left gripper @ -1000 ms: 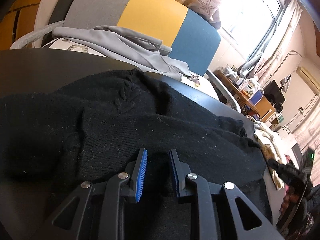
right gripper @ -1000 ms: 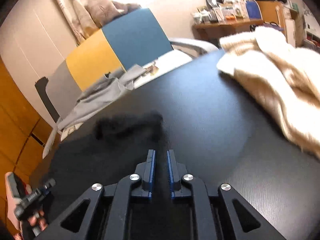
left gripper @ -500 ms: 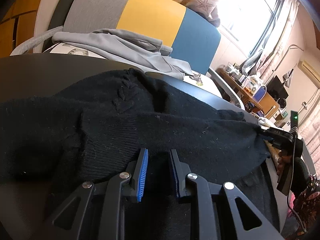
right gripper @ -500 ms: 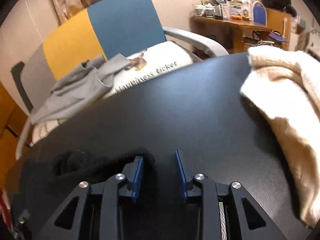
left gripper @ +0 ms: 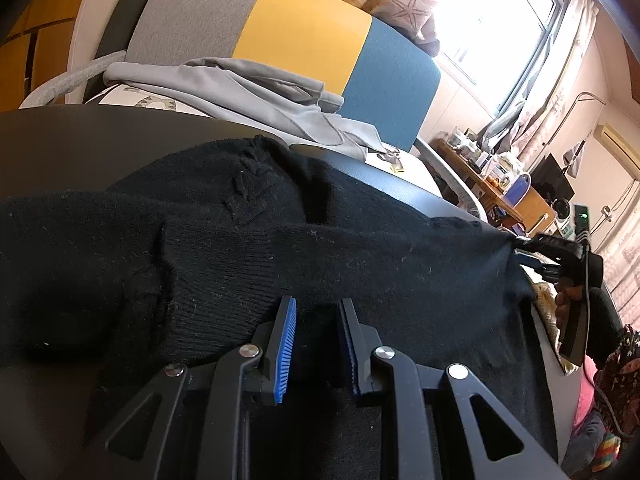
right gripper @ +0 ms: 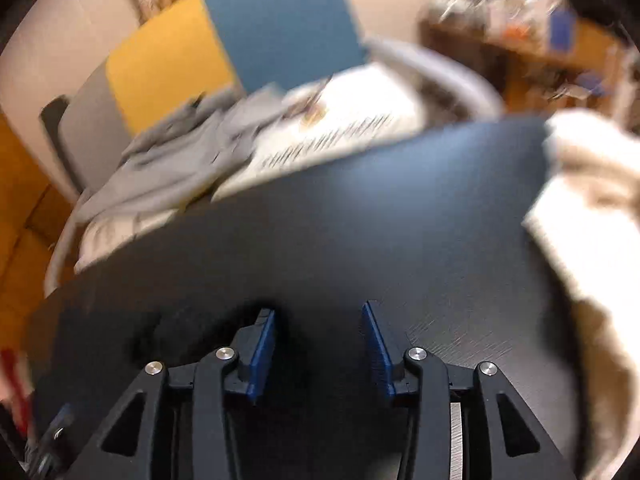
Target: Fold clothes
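A black knit sweater [left gripper: 248, 248] lies spread over the dark table [left gripper: 60, 136], one sleeve folded across its body. My left gripper [left gripper: 316, 312] sits low over the sweater's near part, jaws slightly apart with black cloth between the blue pads; whether it grips is unclear. My right gripper [right gripper: 320, 320] is open over the dark table [right gripper: 400, 220], with a bit of black cloth [right gripper: 192, 328] by its left finger. In the left wrist view the right gripper [left gripper: 524, 252] is at the sweater's far right edge.
A grey, yellow and blue chair [left gripper: 304, 52] stands behind the table with a grey garment [left gripper: 248, 92] on it. A cream knit garment [right gripper: 592, 216] lies on the table's right side. A cluttered wooden desk [left gripper: 504, 196] stands by the window.
My right gripper has opened wide and let go of the black cloth, and its view is blurred by motion. The sweater's right side has been drawn out flatter. The left gripper has hardly moved.
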`<state>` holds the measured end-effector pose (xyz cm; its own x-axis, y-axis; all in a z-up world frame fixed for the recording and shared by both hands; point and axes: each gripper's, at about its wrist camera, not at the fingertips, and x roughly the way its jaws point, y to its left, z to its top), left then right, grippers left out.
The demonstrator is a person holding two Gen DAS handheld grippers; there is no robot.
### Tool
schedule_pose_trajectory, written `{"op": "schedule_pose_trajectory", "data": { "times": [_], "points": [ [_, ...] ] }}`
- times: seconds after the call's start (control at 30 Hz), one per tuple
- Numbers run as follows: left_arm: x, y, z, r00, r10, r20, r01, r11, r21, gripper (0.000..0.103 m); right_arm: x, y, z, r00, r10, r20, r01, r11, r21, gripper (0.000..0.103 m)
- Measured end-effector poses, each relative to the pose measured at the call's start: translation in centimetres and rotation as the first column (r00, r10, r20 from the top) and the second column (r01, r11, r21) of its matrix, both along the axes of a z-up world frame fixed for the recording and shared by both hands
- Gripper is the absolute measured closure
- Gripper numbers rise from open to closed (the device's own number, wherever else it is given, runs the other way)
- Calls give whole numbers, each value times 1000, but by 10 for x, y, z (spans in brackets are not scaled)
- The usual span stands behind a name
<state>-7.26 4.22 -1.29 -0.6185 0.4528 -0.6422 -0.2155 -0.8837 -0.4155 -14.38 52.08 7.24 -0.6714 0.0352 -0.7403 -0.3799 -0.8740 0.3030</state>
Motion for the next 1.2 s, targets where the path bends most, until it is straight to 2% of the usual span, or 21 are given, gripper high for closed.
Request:
{"op": "schedule_pose_trajectory", "data": {
  "times": [0.07,0.13,0.2,0.33,0.4,0.47,0.5,0.6,0.63,0.67,0.77,0.87,0.9,0.93,1.03,1.1,1.13,1.17,1.2],
  "points": [
    [0,-1,-1,1000,0,0,0,1000,3,81,7,5,1,1000,-26,-13,25,999,-31,53],
    [0,-2,-1,1000,2,1,-2,1000,7,81,16,1,3,1000,14,-16,-14,1000,6,53],
    [0,-2,-1,1000,4,2,-4,1000,9,81,25,5,1,999,39,-24,-39,999,-29,50],
    [0,-2,-1,1000,4,2,-4,1000,8,82,36,14,-11,996,77,-40,-84,973,-213,48],
    [0,-2,0,1000,5,1,-5,1000,7,82,42,19,-18,994,95,-51,-106,946,-306,48],
    [0,-2,0,1000,5,1,-5,1000,7,81,47,24,-24,992,112,-63,-128,909,-396,44],
    [0,-2,0,1000,5,1,-5,1000,7,82,46,22,-29,991,119,-53,-131,905,-405,42],
    [0,-2,0,1000,5,3,-5,1000,12,82,42,8,-30,989,141,-44,-147,916,-374,41],
    [0,-3,0,1000,5,4,-5,1000,15,82,42,3,-27,988,148,-50,-156,920,-358,57],
    [0,-3,0,1000,5,4,-5,1000,15,82,42,-2,-24,986,155,-57,-165,925,-342,90],
    [-1,-3,0,1000,4,5,-4,1000,16,82,41,-18,-15,981,177,-76,-192,937,-294,93],
    [-1,-3,0,1000,4,4,-4,1000,17,82,61,-13,19,987,104,-126,-117,988,-99,99],
    [-1,-3,0,1000,4,4,-4,1000,17,82,68,-11,31,986,79,-147,-84,996,-29,99],
    [-1,-3,0,1000,4,4,-4,1000,16,82,69,-7,32,989,79,-126,-81,997,-8,99],
    [-1,-3,0,1000,4,3,-4,1000,17,82,64,2,7,988,138,-65,-147,976,-158,92],
    [-1,-3,0,1000,4,3,-4,1000,16,82,63,6,-5,984,169,-55,-178,954,-242,71],
    [-1,-3,0,1000,4,3,-4,1000,15,82,61,7,-8,984,166,-68,-178,948,-264,49],
    [-1,-3,0,1000,4,3,-4,1000,14,82,57,8,-13,986,148,-70,-162,941,-296,42],
    [-1,-3,0,1000,4,2,-4,1000,14,82,52,9,-18,988,139,-74,-155,930,-334,42]
  ]
}}
